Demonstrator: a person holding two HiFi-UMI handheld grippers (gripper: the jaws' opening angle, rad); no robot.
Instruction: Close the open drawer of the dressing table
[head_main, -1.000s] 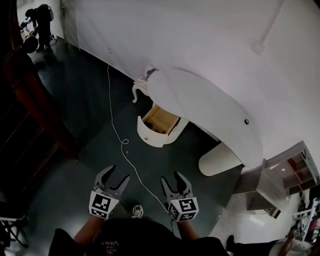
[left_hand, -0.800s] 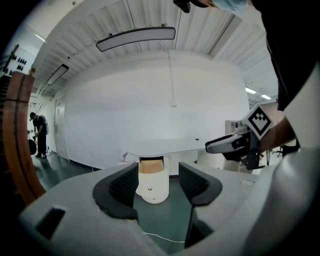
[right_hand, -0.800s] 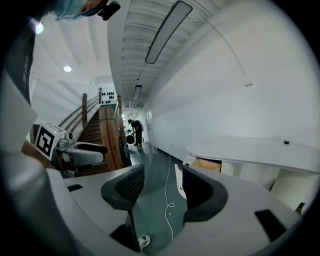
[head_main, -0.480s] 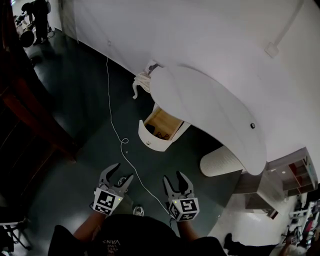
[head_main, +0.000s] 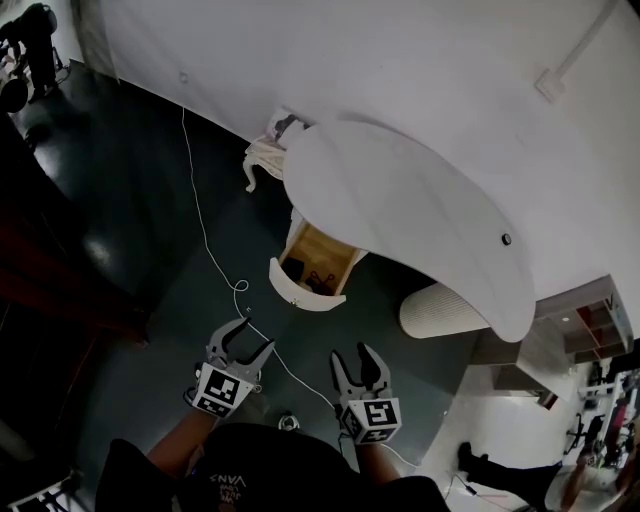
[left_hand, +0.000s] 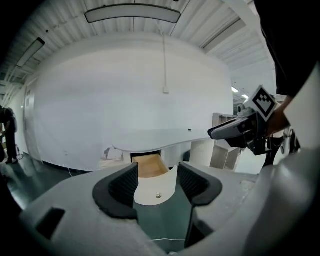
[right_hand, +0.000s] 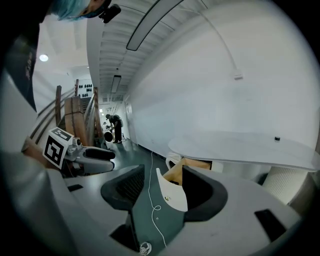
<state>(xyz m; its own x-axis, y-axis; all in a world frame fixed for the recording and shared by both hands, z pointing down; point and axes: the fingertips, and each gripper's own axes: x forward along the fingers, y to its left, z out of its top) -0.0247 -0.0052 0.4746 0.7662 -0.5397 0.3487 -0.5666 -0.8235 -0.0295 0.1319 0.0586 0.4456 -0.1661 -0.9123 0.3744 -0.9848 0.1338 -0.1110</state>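
Note:
The white dressing table (head_main: 400, 210) stands against the wall, its oval top seen from above. Its drawer (head_main: 312, 270) is pulled out, showing a wooden inside with small dark items and a curved white front (left_hand: 155, 190) with a small knob (right_hand: 167, 198). Both grippers hang over the dark floor, short of the drawer. My left gripper (head_main: 245, 338) is open and empty, and the drawer front shows between its pads (left_hand: 122, 185). My right gripper (head_main: 355, 357) is also open and empty, a little further back and to the right, aimed at the drawer's left corner (right_hand: 162, 192).
A white cable (head_main: 205, 240) runs across the floor from the wall, passing between the grippers. A white ribbed cylinder (head_main: 440, 312) stands under the table's right end, a pale stool (head_main: 262, 160) at its left. An open shelf unit (head_main: 590, 330) is at right. Dark wooden stairs (head_main: 50, 270) rise at left.
Both grippers have moved forward toward the drawer, the left one more and slightly lower. Their jaws stay as wide as before. The drawer is still pulled out.

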